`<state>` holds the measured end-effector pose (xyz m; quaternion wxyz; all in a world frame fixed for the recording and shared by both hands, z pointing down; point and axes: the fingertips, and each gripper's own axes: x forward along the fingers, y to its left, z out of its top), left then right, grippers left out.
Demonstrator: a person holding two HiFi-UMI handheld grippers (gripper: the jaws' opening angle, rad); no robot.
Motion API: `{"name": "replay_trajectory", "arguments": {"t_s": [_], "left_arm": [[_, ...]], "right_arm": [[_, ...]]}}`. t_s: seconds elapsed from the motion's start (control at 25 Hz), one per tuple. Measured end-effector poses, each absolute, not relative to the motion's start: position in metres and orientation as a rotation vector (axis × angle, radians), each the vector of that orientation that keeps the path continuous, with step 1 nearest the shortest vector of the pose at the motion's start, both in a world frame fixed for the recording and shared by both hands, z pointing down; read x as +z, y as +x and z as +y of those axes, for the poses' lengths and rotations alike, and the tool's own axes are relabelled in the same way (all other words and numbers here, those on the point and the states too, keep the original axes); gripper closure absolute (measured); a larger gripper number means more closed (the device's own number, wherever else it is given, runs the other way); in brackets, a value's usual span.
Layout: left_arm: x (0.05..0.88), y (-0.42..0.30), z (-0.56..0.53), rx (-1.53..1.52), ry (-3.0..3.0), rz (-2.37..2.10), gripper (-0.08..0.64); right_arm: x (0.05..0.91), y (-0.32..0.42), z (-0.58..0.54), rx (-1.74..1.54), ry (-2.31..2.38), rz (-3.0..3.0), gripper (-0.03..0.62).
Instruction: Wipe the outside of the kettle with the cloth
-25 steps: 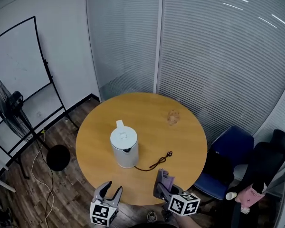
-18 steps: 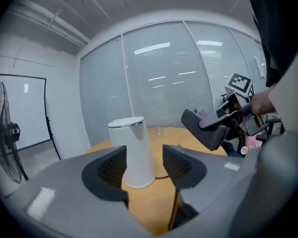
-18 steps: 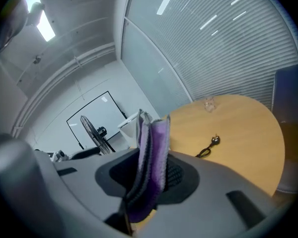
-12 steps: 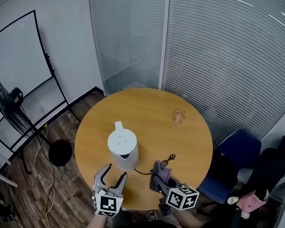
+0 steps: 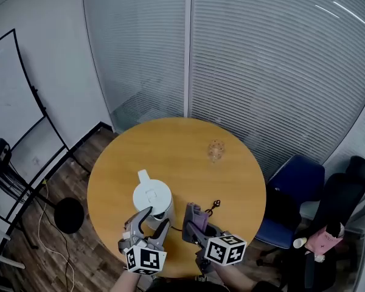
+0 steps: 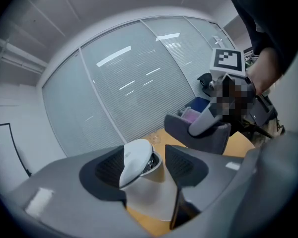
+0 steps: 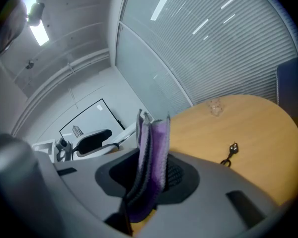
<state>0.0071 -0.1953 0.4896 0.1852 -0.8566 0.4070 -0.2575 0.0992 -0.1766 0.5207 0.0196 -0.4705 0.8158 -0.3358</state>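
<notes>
A white electric kettle (image 5: 152, 199) with a flat lid stands on the near left part of the round wooden table (image 5: 176, 157). My left gripper (image 5: 152, 221) is right at the kettle's near side, and its jaws are opening. In the left gripper view the kettle (image 6: 148, 192) shows in the gap between the pads (image 6: 109, 167), which do not press on it. To the kettle's right, my right gripper (image 5: 193, 219) is shut on a folded purple cloth (image 7: 151, 167) that stands up between its jaws. The same cloth (image 5: 198, 216) shows in the head view.
The kettle's black cord and plug (image 5: 214, 205) lie on the table just beyond the right gripper. A small glass (image 5: 216, 151) stands at the far right. A blue chair (image 5: 295, 187) and a black chair (image 5: 347, 193) are to the right; a fan base (image 5: 70, 215) is on the floor at left.
Both grippers have moved forward over the table's near edge toward the kettle. The left jaws have spread wider and rolled. The right gripper still carries the cloth.
</notes>
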Motion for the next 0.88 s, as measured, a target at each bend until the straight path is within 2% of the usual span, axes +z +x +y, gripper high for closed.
{"name": "replay_trajectory", "arguments": {"t_s": [0.2,0.36,0.6,0.88], "left_arm": [[0.492,0.015,-0.202,-0.772,-2.401,0.998,0.321],[0.501,0.018,-0.200,-0.825,-2.417,0.942,0.377],[0.502,0.018,-0.200,-0.816,-2.429,0.929,0.379],[0.501,0.017,-0.198,-0.810,-2.441,0.913,0.382]], "right_arm": [[0.513,0.084,-0.198,-1.038,-1.412,2.486,0.491],[0.504,0.075,-0.216,-1.056,-1.341,2.412,0.491],[0.502,0.068,-0.231,-1.091,-1.259,2.339,0.491],[0.554,0.075,-0.242,-1.222,-1.339,2.314,0.492]]}}
